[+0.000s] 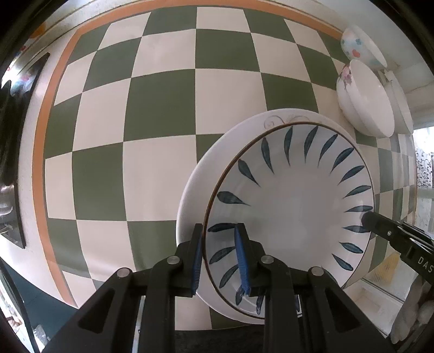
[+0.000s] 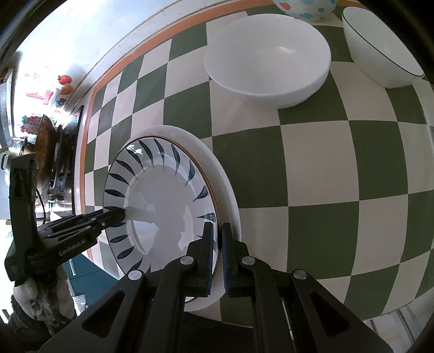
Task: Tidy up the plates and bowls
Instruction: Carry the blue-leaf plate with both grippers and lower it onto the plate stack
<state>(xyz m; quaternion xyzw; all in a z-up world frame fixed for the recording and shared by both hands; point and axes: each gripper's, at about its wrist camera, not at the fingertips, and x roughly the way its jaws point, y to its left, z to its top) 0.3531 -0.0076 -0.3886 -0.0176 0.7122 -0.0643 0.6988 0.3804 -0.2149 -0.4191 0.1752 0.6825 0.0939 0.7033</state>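
A deep plate with blue leaf strokes (image 1: pixel 293 201) (image 2: pixel 162 211) sits inside a larger white plate (image 1: pixel 195 184) (image 2: pixel 217 168) on the checked tablecloth. Whether the two plates touch I cannot tell. My left gripper (image 1: pixel 220 244) is shut on the leaf plate's near rim, one pad inside and one outside. On the opposite rim my right gripper (image 2: pixel 217 239) is shut on the same plate. Each gripper shows in the other's view: the right gripper (image 1: pixel 369 220) at the plate's right edge, the left gripper (image 2: pixel 122 213) at its left edge.
A plain white bowl (image 2: pixel 268 62), a dark-rimmed bowl (image 2: pixel 379 46) and a spotted bowl (image 2: pixel 303 8) stand at the far side. In the left wrist view a flowered bowl (image 1: pixel 363 100) and the spotted bowl (image 1: pixel 358 46) sit at upper right. A pan (image 2: pixel 46 141) lies beyond the cloth's orange border.
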